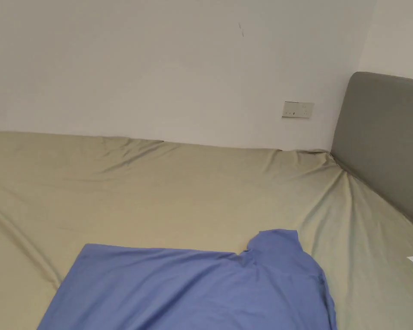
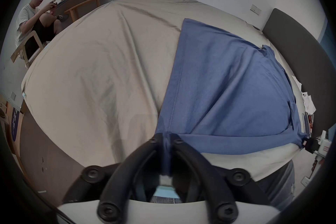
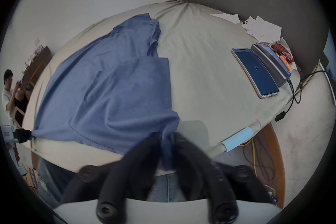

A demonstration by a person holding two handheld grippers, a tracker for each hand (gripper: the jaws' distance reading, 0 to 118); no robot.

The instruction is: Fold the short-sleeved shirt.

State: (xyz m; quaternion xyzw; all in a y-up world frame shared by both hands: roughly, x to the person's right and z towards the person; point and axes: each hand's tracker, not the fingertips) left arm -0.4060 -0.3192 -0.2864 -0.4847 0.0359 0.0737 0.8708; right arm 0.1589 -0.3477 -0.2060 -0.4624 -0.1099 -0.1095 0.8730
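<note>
The bed (image 1: 167, 193) carried the blue short-sleeved shirt (image 2: 227, 82), spread flat near its front edge. The left hand-held gripper (image 2: 166, 142) sat low at that edge, jaws pinched on the hem corner. The right hand-held gripper (image 3: 167, 138) was clamped on the opposite corner, lifting it a bit. Head view cut off the shirt's lower part.
</note>
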